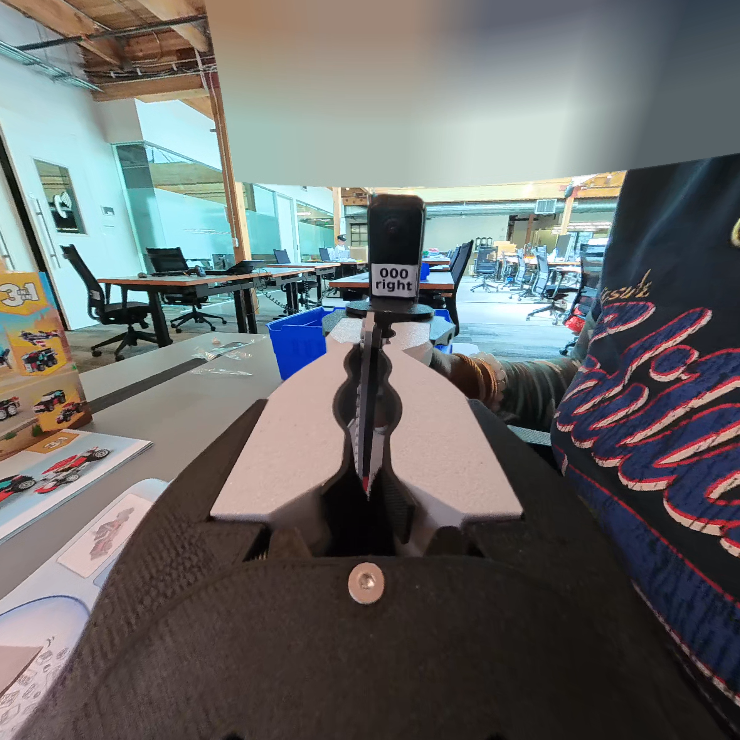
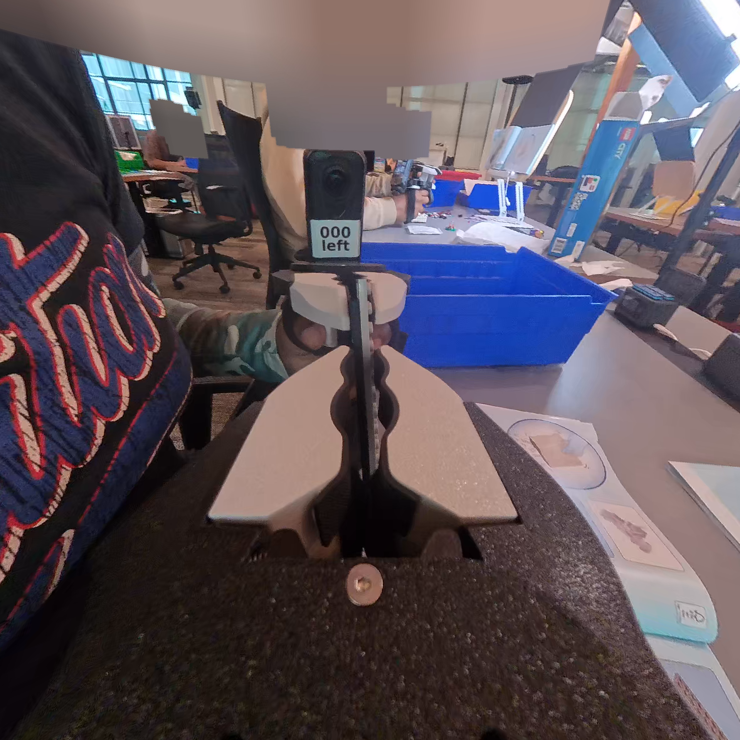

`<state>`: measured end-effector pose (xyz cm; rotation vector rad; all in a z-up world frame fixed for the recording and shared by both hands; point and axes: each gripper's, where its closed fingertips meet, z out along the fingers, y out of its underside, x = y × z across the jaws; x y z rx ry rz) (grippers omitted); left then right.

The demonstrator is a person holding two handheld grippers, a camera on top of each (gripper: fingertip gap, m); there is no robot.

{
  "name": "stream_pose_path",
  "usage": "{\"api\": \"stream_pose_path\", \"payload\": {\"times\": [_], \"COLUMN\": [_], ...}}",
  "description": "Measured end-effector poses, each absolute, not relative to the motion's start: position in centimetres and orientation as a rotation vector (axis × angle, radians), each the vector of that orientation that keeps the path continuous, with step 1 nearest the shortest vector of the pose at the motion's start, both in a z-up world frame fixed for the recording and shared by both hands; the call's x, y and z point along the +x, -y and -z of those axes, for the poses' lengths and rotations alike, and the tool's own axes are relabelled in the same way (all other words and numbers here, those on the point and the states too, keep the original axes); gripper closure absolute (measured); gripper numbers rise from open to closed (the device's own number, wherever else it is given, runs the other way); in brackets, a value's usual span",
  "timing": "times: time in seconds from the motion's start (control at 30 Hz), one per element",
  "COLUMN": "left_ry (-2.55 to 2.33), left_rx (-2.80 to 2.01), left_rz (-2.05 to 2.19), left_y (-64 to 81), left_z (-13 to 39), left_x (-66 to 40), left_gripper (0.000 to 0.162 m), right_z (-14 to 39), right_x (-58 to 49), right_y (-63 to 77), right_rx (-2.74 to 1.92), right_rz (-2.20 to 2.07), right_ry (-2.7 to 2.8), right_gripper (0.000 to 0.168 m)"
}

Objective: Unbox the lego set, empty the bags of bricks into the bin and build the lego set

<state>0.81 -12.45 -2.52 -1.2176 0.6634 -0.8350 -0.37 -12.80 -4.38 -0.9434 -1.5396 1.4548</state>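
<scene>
My left gripper (image 1: 370, 352) and my right gripper (image 2: 362, 352) face each other tip to tip above the table's near edge. Both are shut on a thin black brick piece (image 1: 366, 420), held edge-on between them, with a red end near the left gripper's base. It also shows in the right wrist view (image 2: 362, 400), studs along one side. The right gripper (image 1: 376, 328) shows beyond the left one, and the left gripper (image 2: 356, 304) beyond the right one. The blue bin (image 2: 480, 312) stands behind them; its contents are hidden.
The lego box (image 1: 32, 360) stands at the left with the instruction booklet (image 1: 60, 472) lying before it. Empty clear bags (image 1: 220, 352) lie near the bin (image 1: 296, 340). Printed sheets (image 2: 560, 452) lie on the grey table. The person's dark shirt (image 2: 60, 360) is close by. The grippers are tip to tip, or close to it.
</scene>
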Motion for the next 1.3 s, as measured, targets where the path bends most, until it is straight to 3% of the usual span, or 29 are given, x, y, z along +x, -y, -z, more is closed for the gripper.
{"api": "stream_pose_path", "payload": {"times": [0.3, 0.33, 0.4, 0.47, 0.63, 0.7, 0.77, 0.8, 0.87, 1.1, 1.17, 1.23, 1.3], "left_ry": [-0.756, -0.758, -0.729, -0.733, -0.708, -0.688, -0.706, -0.719, -0.749, -0.748, -0.73, -0.726, -0.732], "left_rx": [-1.071, -1.056, -1.009, -1.01, -1.033, -1.054, -1.074, -1.074, -1.055, -1.045, -1.033, -1.016, -1.017], "left_rz": [0.85, 0.863, 0.884, 0.884, 0.878, 0.881, 0.87, 0.857, 0.839, 0.903, 0.919, 0.943, 0.915], "left_y": [14.5, 14.6, 15.0, 15.2, 15.1, 14.8, 14.7, 14.7, 14.9, 15.7, 15.8, 16.2, 16.2], "left_z": [1.7, 1.5, 0.8, 0.6, 0.8, 1.2, 1.7, 1.9, 2.0, 1.5, 1.4, 1.1, 1.1], "left_x": [0.7, 0.7, 0.2, 0.1, -0.2, -0.1, 0.4, 0.7, 1.2, 0.8, 0.5, 0.4, 0.5], "left_gripper": [0.155, 0.155, 0.155, 0.155, 0.153, 0.134, 0.127, 0.127, 0.151, 0.154, 0.154, 0.154, 0.154], "right_z": [3.4, 3.5, 4.6, 5.3, 5.4, 5.3, 5.3, 5.2, 5.1, 4.7, 5.3, 5.6, 5.5], "right_x": [-0.2, 0.0, 0.1, 0.2, -0.1, -0.2, -0.4, -0.4, -0.6, -1.1, -1.2, -1.2, -1.3], "right_y": [14.6, 14.7, 14.4, 14.4, 14.2, 14.6, 15.0, 15.2, 15.4, 16.4, 16.5, 16.7, 16.4], "right_rx": [-0.83, -0.833, -0.865, -0.839, -0.846, -0.837, -0.84, -0.843, -0.863, -0.907, -0.896, -0.864, -0.85], "right_rz": [-1.352, -1.382, -1.351, -1.269, -1.21, -1.225, -1.227, -1.23, -1.248, -1.358, -1.352, -1.311, -1.259], "right_ry": [1.575, 1.589, 1.65, 1.695, 1.678, 1.669, 1.669, 1.665, 1.65, 1.657, 1.686, 1.714, 1.711], "right_gripper": [0.159, 0.158, 0.138, 0.159, 0.16, 0.16, 0.159, 0.159, 0.159, 0.159, 0.144, 0.158, 0.159]}}
